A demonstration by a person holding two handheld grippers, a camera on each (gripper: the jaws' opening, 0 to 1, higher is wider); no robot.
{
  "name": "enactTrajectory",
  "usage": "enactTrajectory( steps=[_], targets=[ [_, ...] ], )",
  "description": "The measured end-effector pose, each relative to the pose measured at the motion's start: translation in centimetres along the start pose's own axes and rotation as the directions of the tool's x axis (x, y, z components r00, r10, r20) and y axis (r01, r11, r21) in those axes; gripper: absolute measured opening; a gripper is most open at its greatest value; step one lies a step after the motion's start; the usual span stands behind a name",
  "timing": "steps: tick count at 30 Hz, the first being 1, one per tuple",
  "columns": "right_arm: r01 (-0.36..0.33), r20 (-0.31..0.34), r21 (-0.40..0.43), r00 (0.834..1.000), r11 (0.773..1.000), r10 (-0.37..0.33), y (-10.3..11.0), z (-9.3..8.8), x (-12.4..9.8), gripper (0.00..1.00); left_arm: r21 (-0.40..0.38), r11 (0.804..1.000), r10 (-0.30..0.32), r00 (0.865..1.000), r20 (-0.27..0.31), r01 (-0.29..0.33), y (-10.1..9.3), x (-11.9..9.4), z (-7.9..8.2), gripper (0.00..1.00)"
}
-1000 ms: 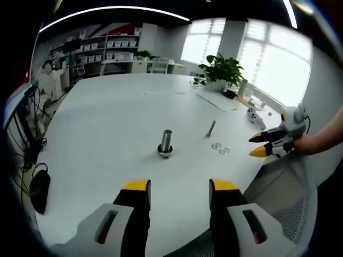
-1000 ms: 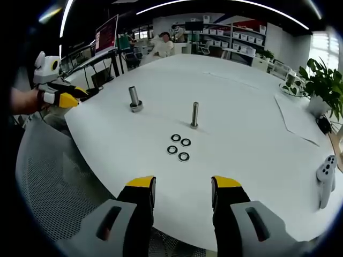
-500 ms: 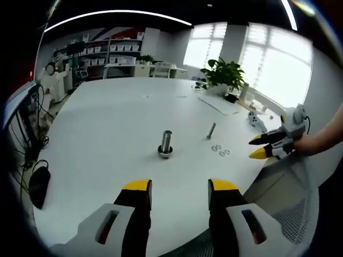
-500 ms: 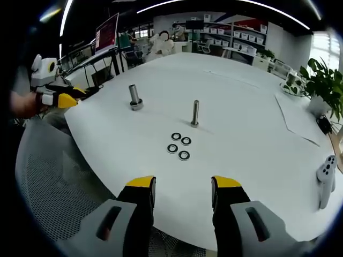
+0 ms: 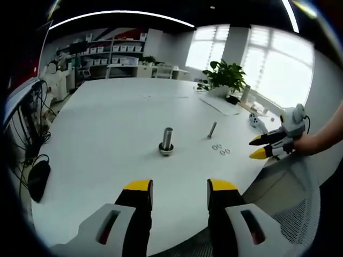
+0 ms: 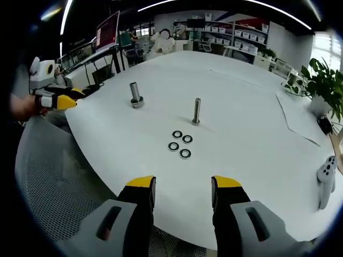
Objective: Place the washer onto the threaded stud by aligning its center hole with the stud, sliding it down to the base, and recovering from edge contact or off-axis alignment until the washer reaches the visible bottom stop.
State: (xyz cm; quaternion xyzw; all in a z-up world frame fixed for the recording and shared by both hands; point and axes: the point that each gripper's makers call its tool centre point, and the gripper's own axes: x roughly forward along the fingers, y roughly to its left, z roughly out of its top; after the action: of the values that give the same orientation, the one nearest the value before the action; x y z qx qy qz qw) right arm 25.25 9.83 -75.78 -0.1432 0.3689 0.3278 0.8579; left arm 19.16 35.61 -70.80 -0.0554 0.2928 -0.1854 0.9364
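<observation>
1. Steel washers (image 6: 180,144), four of them, lie loose on the table (image 6: 257,134) ahead of our right gripper (image 6: 182,188), whose jaws are released and empty.
2. Our left gripper (image 5: 174,190) is likewise released.
3. We judge nothing done: the threaded stud (image 6: 196,111) beyond the washers stands bare.

- You worked in an open-plan office, at a large white round table (image 6: 257,134).
- Behind you stood shelving (image 5: 110,51) stacked with rows of white storage bins.
- You had desks with a monitor (image 6: 107,35) and hanging cables (image 5: 29,115) beside the table.
- Tall bright windows (image 5: 268,59) lit the room, with a potted plant (image 5: 225,75) in front of them.
- A mesh office chair (image 6: 53,187) sat at the table's edge near you.
</observation>
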Motion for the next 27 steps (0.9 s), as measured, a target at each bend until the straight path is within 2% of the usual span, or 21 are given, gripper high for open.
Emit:
enactTrajectory(
  steps=[2, 16, 27],
  targets=[
    [-0.001, -0.001, 0.0, 1.0, 1.0, 0.001, 0.04, -0.02, 0.0, 0.44, 0.017, 1.0, 0.003, 1.0, 0.015, -0.003, -0.07, 0.0, 0.17, 0.38],
    [0.009, -0.009, 0.004, 1.0, 1.0, -0.009, -0.14, -0.2, 0.03, 0.44, 0.04, 0.999, -0.027, 1.0, 0.012, 0.026, -0.62, 0.38, -0.19, 0.39],
    [0.029, -0.012, -0.006, 1.0, 1.0, -0.029, -0.43, -0.27, 0.01, 0.45, 0.062, 0.998, -0.027, 1.0, 0.007, 0.026, -0.66, 0.47, -0.48, 0.39]
  ],
)
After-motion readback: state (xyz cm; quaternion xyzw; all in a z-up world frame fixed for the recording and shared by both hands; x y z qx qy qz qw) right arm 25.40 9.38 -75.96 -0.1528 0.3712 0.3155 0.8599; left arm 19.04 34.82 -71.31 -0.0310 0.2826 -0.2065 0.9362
